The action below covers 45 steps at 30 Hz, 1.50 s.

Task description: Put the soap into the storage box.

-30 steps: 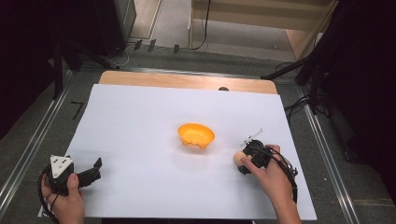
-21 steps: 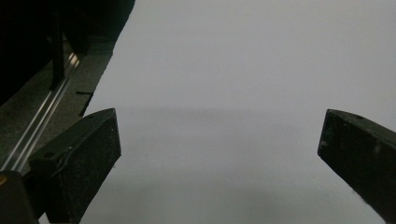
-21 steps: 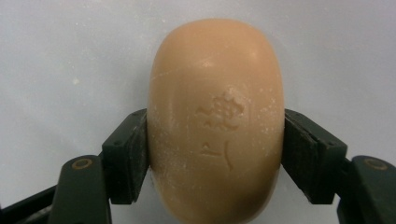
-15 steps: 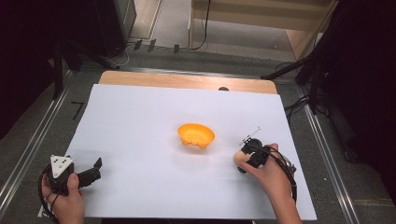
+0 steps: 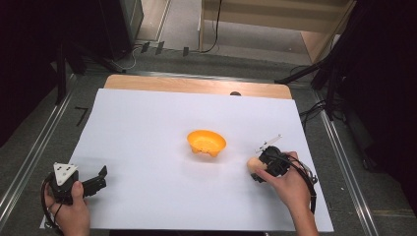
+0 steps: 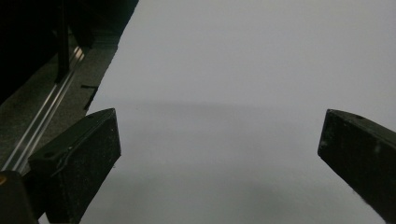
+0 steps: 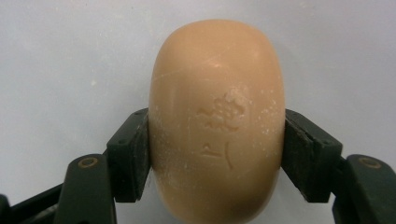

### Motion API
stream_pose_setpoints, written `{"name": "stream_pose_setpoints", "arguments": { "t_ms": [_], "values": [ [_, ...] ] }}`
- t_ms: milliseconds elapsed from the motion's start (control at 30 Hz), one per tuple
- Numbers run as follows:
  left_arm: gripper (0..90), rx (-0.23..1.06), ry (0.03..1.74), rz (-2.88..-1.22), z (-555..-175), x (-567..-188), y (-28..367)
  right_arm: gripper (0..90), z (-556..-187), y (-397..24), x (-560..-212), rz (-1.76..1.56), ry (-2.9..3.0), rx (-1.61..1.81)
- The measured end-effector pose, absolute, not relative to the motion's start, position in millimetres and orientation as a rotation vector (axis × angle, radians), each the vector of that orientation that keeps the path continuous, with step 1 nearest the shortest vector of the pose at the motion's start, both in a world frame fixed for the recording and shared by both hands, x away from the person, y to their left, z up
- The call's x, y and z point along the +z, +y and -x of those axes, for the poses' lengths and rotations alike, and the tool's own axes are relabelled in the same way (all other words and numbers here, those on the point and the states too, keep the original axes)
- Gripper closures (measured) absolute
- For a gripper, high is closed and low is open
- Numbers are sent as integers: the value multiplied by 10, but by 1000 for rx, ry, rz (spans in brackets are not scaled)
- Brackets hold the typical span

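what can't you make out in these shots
- Underside of the soap bar: right gripper view, its lower end runs off the bottom edge, and the right claw covers both flanks.
- Embossed mark on the soap: right gripper view, too worn to read.
- Inside of the orange bowl: high view, too small to tell any contents.
- Left claw: left gripper view, edges cut off both black jaws.

soap bar [image 7: 217, 121]: you can see a mark pressed into the face turned toward the right gripper view, a small raised cluster shaped like a flower or tree.
below that mark: you can make out two short pressed strokes that look like a character; you cannot read them as a word.
elsewhere: you will find no readable text, brand or number on anything else in the views.
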<state>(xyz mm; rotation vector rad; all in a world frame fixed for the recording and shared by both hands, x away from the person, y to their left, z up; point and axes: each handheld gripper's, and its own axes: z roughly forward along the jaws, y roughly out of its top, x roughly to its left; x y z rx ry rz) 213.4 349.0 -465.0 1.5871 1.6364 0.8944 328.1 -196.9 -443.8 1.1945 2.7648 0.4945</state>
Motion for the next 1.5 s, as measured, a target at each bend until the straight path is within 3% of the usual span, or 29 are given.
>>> {"name": "stream_pose_setpoints", "arguments": {
  "t_ms": [667,1500],
  "values": [
    [0,889,1641,-1580,-2135,-4650,3497,334,-3443,-1797,-4068,-969,2827,568],
    [0,916,1585,-1604,-2109,-4648,3465,334,-3701,-1547,-3981,-684,2900,589]
  ]
}}
